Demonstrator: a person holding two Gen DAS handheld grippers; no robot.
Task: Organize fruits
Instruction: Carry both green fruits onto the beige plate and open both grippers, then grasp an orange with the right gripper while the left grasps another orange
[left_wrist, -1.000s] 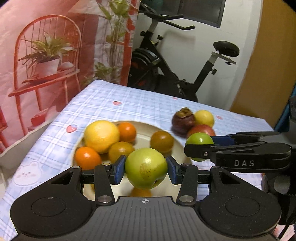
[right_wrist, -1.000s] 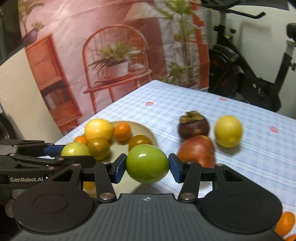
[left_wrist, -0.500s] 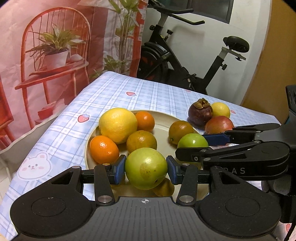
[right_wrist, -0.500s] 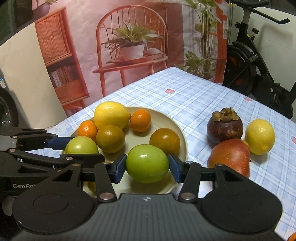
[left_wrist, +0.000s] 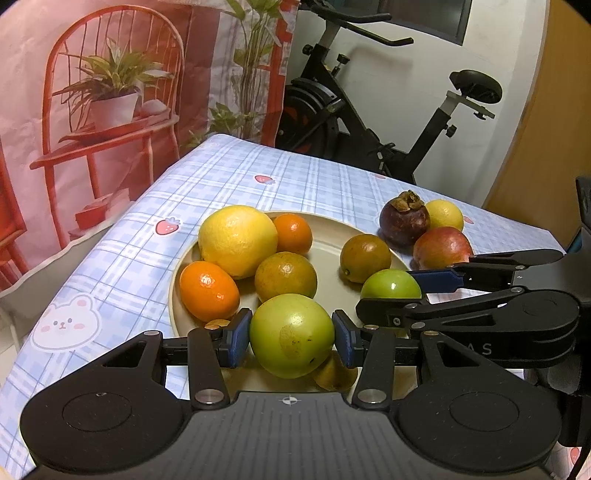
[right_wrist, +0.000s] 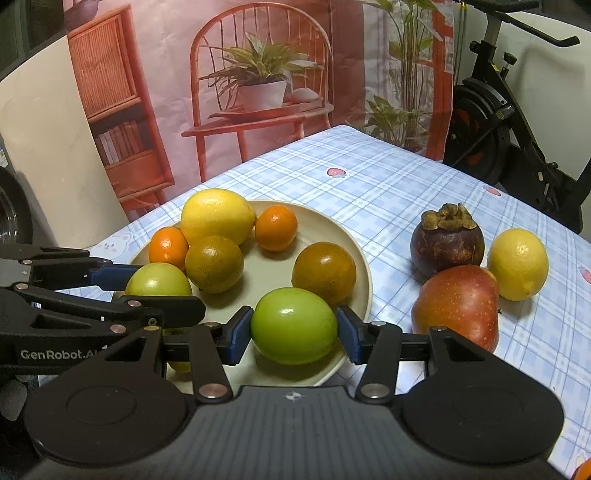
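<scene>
Both tongs gripped green fruits over the beige plate (right_wrist: 364, 280): the left tongs (left_wrist: 291, 338) held a spotted green fruit (left_wrist: 291, 336), the right tongs (right_wrist: 293, 328) a glossy green fruit (right_wrist: 293, 325).

Pink printed backdrop (left_wrist: 110, 74) of chair and plants, black exercise bike (left_wrist: 354, 110), white wall (left_wrist: 406, 92), wooden door (left_wrist: 546, 129)

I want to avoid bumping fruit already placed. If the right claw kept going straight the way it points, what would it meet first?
Probably the brownish-green citrus on the plate, just beyond the green fruit the right claw holds; depth is uncertain.
</scene>
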